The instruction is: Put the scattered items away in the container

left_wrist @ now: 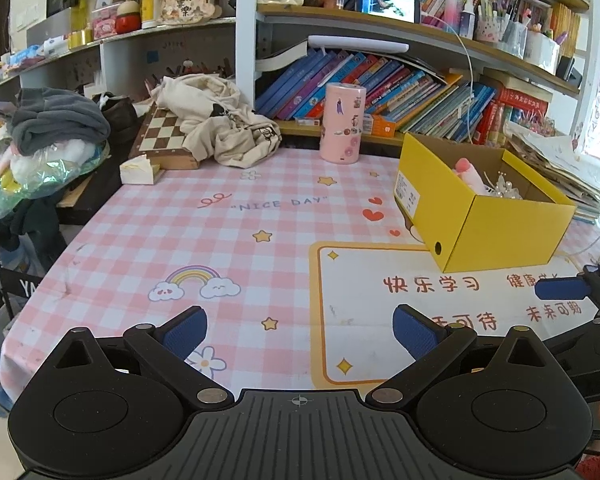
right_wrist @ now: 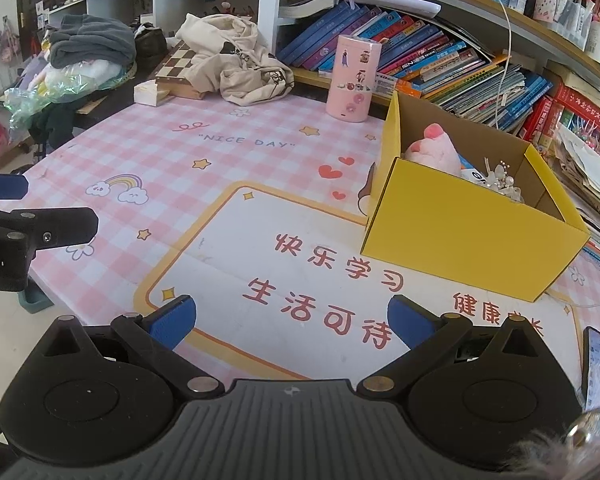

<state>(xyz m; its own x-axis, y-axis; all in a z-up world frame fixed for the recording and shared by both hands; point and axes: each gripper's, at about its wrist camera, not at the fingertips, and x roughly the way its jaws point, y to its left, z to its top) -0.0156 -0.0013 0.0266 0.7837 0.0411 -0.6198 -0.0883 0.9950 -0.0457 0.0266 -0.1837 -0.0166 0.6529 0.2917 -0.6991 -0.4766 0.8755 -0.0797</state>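
Left hand-held gripper (left_wrist: pixel 300 330): jaws spread wide, holding nothing, above the tabletop (left_wrist: pixel 228 240) near its front edge. Right hand-held gripper (right_wrist: pixel 292 320): likewise wide apart and empty. Yellow box (right_wrist: pixel 460 232): toward the tabletop's right edge, open-topped, containing a pink plush toy (right_wrist: pixel 436 150) and a beaded white ornament (right_wrist: pixel 500 182). Pink canister (left_wrist: pixel 342 122): upright at the back edge.

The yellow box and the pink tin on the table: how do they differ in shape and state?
The yellow box is wide, square-cornered and open on top, with a pink soft toy inside. The pink tin is a tall, upright cylinder with stickers, and appears closed. Both stand on the checked tablecloth.
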